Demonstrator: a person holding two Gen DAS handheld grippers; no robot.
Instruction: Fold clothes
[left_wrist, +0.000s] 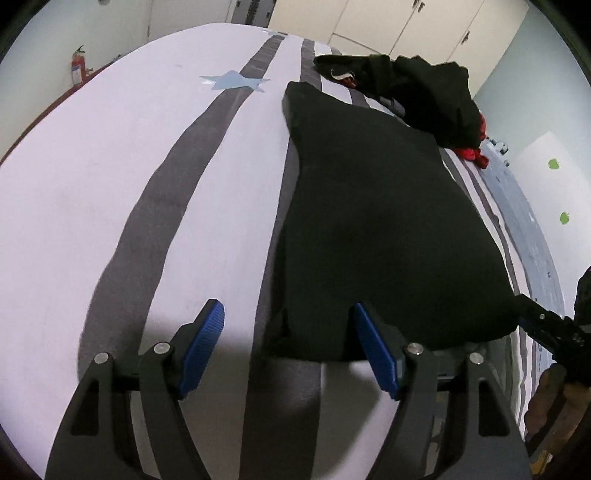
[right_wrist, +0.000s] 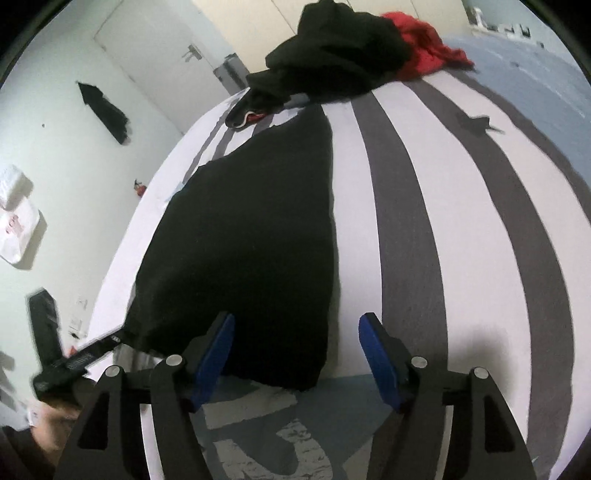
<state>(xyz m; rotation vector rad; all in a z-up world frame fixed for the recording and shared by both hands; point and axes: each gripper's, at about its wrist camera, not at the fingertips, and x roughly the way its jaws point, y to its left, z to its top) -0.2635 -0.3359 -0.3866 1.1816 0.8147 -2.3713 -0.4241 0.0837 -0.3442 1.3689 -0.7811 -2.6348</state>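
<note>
Left wrist view: the left gripper (left_wrist: 288, 347) is tilting down toward the striped bed cover (left_wrist: 110, 192), jaws standing wide with nothing between them, just beside the near left corner of the black garment (left_wrist: 376, 221). Right wrist view: the right gripper (right_wrist: 297, 354) is angling down likewise, jaws wide and empty, over the near right corner of the black garment (right_wrist: 251, 229). The garment is lying flat on the bed, its long axis running away from both cameras, narrowing toward the far end. Beyond it, a pile of clothes (right_wrist: 340, 51), black and red, is resting.
</note>
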